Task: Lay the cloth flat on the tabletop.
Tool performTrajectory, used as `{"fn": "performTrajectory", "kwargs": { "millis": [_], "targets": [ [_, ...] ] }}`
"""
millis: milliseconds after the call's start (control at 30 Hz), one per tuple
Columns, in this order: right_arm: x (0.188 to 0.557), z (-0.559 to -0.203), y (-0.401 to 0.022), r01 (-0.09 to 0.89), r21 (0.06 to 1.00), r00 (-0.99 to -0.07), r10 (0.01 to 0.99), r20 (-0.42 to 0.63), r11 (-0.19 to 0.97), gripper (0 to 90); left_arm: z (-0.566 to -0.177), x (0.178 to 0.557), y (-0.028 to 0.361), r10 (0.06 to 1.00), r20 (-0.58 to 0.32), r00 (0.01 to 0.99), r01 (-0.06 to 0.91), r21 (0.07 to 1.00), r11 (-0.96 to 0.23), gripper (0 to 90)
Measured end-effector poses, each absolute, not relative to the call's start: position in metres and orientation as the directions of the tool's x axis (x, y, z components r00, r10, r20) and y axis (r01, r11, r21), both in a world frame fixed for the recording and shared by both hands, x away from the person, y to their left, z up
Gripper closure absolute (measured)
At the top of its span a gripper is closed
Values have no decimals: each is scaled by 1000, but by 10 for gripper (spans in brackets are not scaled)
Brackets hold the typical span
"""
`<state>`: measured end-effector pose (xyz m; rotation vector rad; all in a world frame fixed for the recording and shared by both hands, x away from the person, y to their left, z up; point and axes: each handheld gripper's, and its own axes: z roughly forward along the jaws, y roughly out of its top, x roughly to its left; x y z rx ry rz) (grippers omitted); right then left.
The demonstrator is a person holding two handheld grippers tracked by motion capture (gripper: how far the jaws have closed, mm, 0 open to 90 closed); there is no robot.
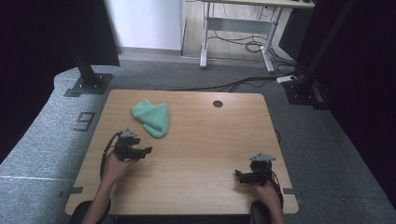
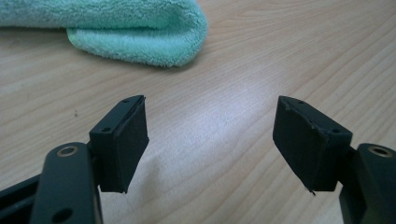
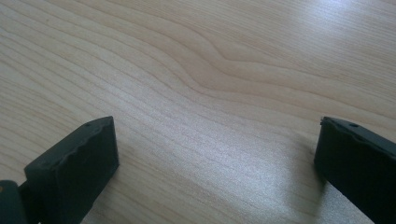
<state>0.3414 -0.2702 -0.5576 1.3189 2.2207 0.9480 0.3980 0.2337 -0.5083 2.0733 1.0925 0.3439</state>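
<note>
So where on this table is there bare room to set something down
The widest bare patch is the middle of the table, between the left claw and the right claw. The far right, past the round hole, is bare too. Only the far left is taken, by the green cloth.

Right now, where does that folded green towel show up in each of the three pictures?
High view: the green towel lies on the far left part of the wooden table, just beyond the left hand-held gripper.
Left gripper view: top left, beyond the open jaws.
Right gripper view: not in it.
Shared landmark: the table's pale wood grain.
</note>
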Motion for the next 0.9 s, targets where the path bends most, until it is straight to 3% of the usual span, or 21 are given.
{"fn": "performTrajectory", "kwargs": {
  "millis": [900],
  "targets": [
    [341, -558, -270, 614, 718, -482, 876, 11, 329, 0, -508, 443, 208, 787, -86, 611, 576, 730, -367, 439]
  ]
}}
